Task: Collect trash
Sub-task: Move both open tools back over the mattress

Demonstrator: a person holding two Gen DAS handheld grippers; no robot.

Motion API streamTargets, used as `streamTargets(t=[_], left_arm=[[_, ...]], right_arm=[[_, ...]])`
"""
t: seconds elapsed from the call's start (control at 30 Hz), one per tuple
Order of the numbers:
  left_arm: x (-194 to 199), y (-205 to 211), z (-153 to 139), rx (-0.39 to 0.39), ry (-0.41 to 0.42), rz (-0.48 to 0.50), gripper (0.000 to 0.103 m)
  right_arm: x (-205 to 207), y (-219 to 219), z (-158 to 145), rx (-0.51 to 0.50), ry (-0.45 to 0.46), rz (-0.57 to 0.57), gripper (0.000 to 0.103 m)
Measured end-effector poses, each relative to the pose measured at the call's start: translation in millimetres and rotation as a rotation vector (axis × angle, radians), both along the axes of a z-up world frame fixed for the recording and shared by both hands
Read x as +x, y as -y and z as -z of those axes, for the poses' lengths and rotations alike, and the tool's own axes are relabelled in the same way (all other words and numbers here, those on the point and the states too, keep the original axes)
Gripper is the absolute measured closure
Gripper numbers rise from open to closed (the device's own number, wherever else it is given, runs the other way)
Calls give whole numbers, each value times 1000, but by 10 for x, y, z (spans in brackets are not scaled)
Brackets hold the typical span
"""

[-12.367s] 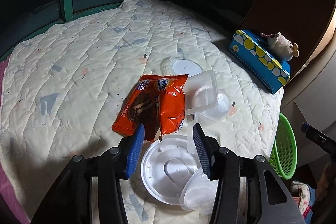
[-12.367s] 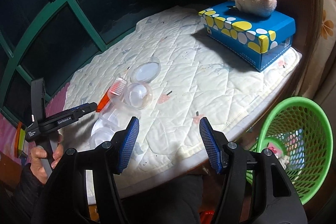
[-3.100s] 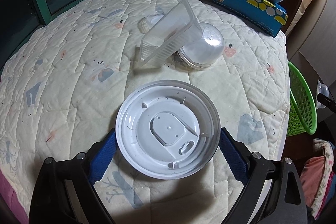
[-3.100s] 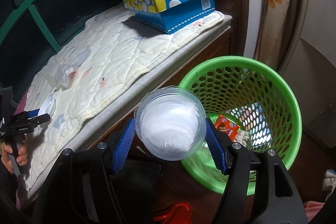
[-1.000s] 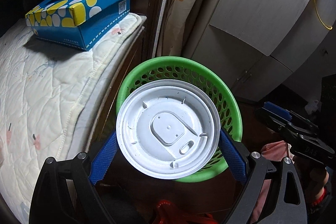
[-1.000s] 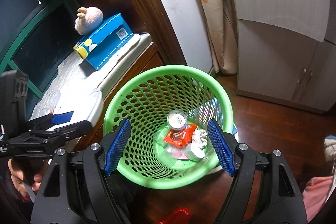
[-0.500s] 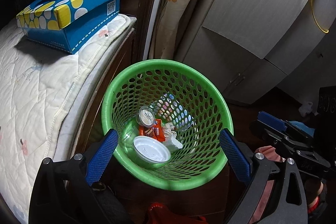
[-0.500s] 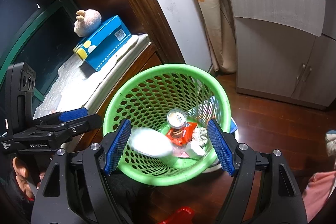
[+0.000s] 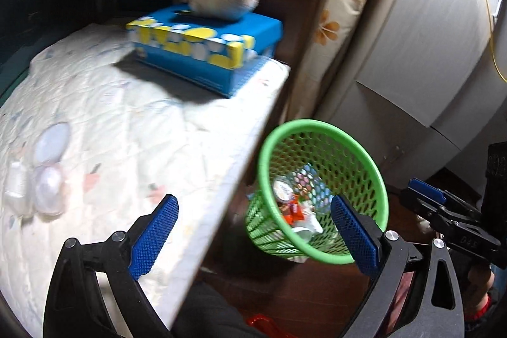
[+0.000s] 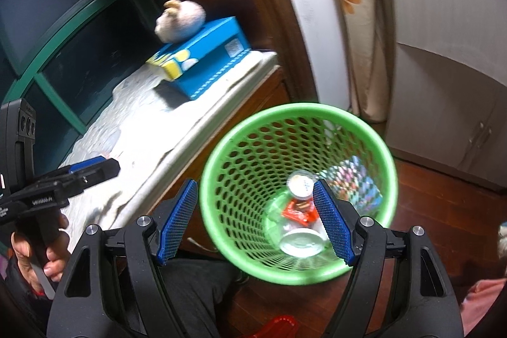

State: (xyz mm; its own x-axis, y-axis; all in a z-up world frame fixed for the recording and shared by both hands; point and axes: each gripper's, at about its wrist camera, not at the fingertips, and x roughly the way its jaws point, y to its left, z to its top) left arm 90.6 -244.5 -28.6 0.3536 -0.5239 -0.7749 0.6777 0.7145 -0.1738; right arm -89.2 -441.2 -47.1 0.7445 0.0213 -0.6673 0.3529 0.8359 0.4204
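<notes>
1. The green perforated plastic basket [image 10: 221,167] stood on the dark wooden floor [image 10: 443,205], just below the padded ledge's outer edge, presumably so that trash could be carried a short way and dropped in.
2. Inside it lay a white round plastic lid [image 10: 301,238], an orange snack wrapper [image 10: 299,211] and a small round cup [image 10: 299,181].
3. The right gripper [image 10: 255,219] hung over the basket, jaws wide apart and empty.
4. The left gripper [image 9: 253,236] was likewise spread open with nothing between its pads, aimed across the outer edge of the white quilted pad [image 9: 126,129].
5. Clear plastic containers [image 9: 41,176] remained near the pad's left edge, uncollected; the blue-and-yellow tissue box [image 9: 206,53] sat at its far corner.
</notes>
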Motion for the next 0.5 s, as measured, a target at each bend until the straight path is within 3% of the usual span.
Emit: streamTargets(t=[0.27, 0.5], left_arm=[[318, -796, -206, 14, 102, -215, 9], [661, -1461, -241, 33, 127, -366, 11]], right_arm=[[315, -380, -98, -14, 9, -99, 28], [541, -663, -151, -21, 15, -167, 28]])
